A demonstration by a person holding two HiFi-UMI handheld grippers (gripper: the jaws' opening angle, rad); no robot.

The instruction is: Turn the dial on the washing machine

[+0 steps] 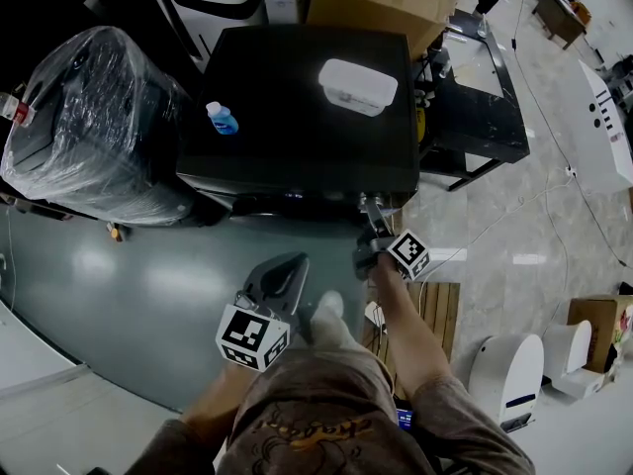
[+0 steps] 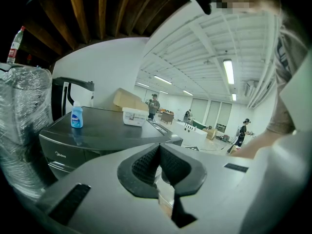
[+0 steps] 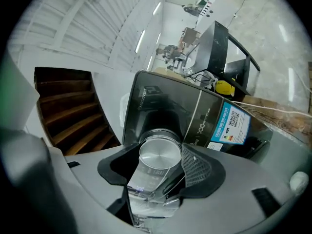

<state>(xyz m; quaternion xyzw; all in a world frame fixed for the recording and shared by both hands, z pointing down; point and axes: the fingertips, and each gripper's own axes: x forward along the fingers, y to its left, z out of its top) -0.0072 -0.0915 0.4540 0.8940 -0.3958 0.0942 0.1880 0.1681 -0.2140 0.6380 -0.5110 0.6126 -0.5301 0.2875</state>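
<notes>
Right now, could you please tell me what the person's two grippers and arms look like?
Both the left gripper and right gripper have pale grey moulded bodies, black textured pads and a white cube with black square markers. The person wears a brown printed T-shirt with short sleeves.

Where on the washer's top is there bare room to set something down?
Bare: the middle of the washer top, between the blue bottle and white box, plus its front strip. Crowded: the front right corner, where the right gripper clamps the dial.

Grey left hand-held gripper (image 2: 159, 152) (black ridged pads (image 2: 144, 167)), perhaps brown T-shirt (image 1: 307, 426)
</notes>
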